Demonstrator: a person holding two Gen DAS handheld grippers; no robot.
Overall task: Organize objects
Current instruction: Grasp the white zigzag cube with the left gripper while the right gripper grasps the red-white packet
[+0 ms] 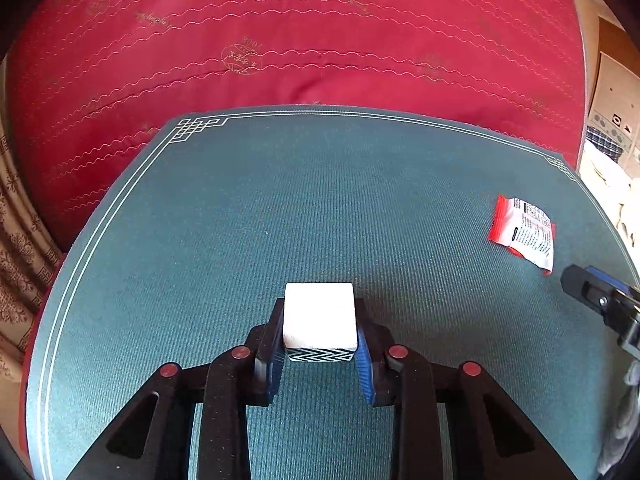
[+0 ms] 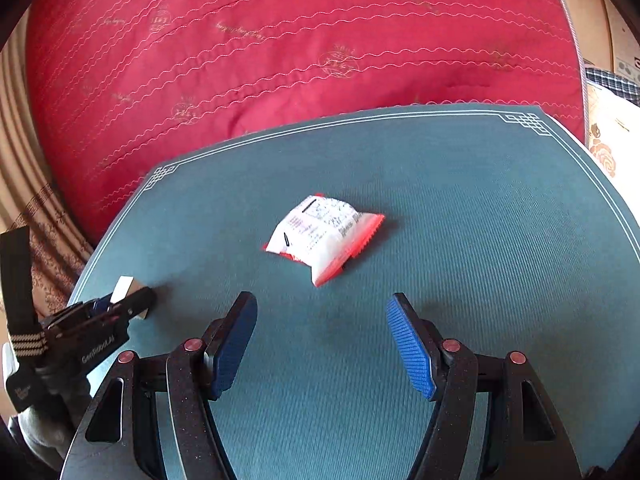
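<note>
Items counted on the mat (image 1: 200,220): one white block (image 1: 320,314) with a black-and-white zigzag band along its lower edge, and one red-and-white printed sachet (image 1: 524,232). Mats: one, teal, with a white line border and knot corners. Beneath it, one red quilted cover (image 1: 300,40). Grippers in view: two, the left gripper (image 1: 320,344) and the right gripper (image 2: 322,340), each with two fingers carrying blue ribbed pads.

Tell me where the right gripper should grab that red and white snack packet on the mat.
Take the snack packet across its puffed white middle, coming down from above with the open right gripper. It lies flat on the green mat; the crimped red ends look thin and would likely slip.
</note>
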